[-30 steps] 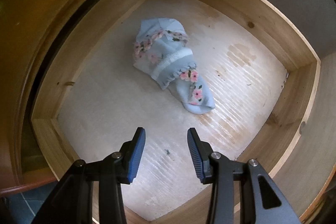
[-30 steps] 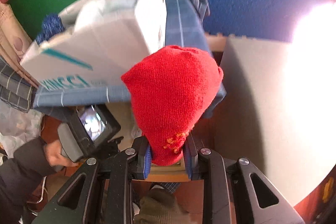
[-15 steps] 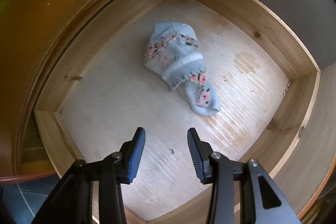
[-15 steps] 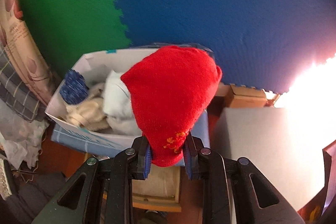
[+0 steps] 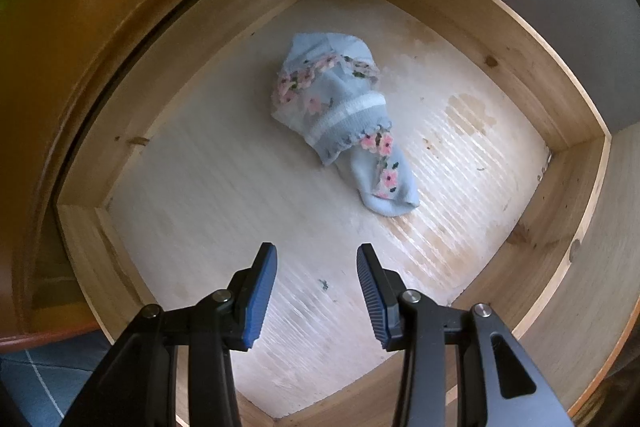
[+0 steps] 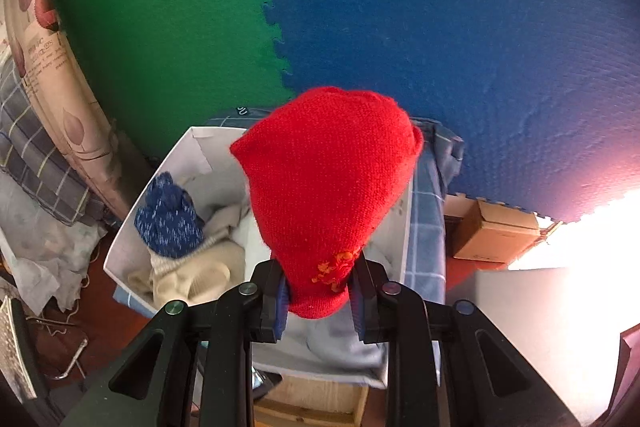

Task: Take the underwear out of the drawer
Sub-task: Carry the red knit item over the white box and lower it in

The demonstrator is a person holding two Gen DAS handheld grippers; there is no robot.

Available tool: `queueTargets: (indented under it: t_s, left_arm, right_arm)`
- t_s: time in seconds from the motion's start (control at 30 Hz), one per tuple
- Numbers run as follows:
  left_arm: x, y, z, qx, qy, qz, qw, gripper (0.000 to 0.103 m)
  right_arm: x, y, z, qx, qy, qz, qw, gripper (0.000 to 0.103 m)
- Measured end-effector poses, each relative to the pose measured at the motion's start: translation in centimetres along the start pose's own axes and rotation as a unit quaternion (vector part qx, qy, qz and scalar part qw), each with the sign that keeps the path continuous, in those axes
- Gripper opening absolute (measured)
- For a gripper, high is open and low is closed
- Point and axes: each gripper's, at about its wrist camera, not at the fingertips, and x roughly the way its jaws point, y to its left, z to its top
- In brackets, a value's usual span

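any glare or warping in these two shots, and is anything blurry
Right wrist view: strong white glare burns out the lower right edge; the red knit piece in the right claw is sharp. Left wrist view: even light, fisheye bends the drawer walls into curves, and the floral blue garment looks slightly soft.

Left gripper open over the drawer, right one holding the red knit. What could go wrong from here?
1. The blue floral garment lies bunched; the left gripper may pinch one layer and drag it.
2. Fingers could scrape the drawer floor.
3. The red knit sits above the right gripper and could catch the white box.
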Motion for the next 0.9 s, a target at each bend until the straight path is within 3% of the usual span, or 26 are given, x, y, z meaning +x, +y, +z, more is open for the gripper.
queueTargets:
  t_s: [0.2,0.5,0.6,0.77,0.9]
  left_arm:
    - [0.3,1.4,0.2,-0.022,0.008,-0.021,0.9995,0.042]
    - [0.5,2.3,0.3,-0.013,0.014,-0.022,0.9996,0.042]
    - [0.8,2.3,0.5,-0.015,0.016,-0.022,0.9995,0.042]
    - [1.3,1.3,0.7,-0.014,0.016,-0.016,0.9996,0.042]
    - [1.5,0.4,0.7,-0.009,0.014,-0.008,0.9998,0.042]
  right_arm:
    - [4.1,0.5,1.1,-0.02,0.039,-0.023,0.999,0.023]
    - [9.5,-1.2,0.4,-0.016,0.092,-0.064,0.994,0.024]
    - [9.7,-1.8,0.2,-0.002,0.09,-0.061,0.994,0.027]
    - [8.4,-2.2,0.2,0.005,0.063,-0.067,0.996,0.048]
    - [6.1,-1.9,-0.1,0.002,0.038,-0.07,0.997,0.053]
